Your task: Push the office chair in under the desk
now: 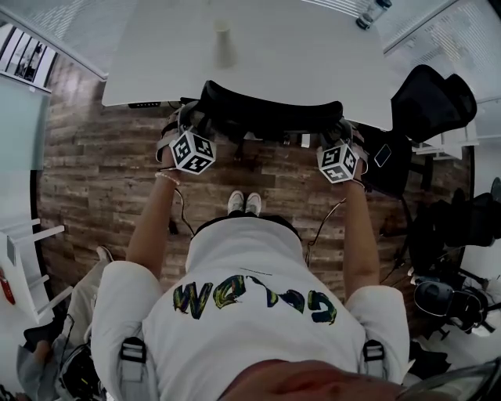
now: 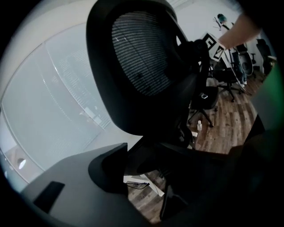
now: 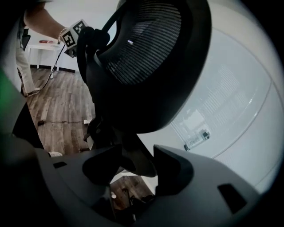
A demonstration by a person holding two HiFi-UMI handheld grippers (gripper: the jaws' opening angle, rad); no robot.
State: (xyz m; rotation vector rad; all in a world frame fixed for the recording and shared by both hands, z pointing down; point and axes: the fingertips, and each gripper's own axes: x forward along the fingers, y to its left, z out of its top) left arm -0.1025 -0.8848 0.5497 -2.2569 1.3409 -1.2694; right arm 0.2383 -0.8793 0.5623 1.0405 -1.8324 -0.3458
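Observation:
The black mesh office chair [image 1: 266, 113] stands with its backrest at the near edge of the white desk [image 1: 274, 47], its seat hidden below the top. My left gripper [image 1: 192, 125] is at the backrest's left upper edge, my right gripper [image 1: 338, 133] at its right upper edge. In the left gripper view the mesh back [image 2: 142, 57] fills the middle, and the left gripper [image 2: 146, 181] stands open around a dark frame part. In the right gripper view the right gripper [image 3: 137, 170] is open, with a strut of the chair [image 3: 146, 48] between the jaws and a thin gap beside it.
A second black chair [image 1: 430, 102] stands right of the desk, with more chairs [image 1: 454, 290] behind on the right. A paper cup [image 1: 225, 43] and a bottle [image 1: 372, 14] sit on the desk. A white shelf [image 1: 23, 258] and another person [image 1: 47, 345] are at the left.

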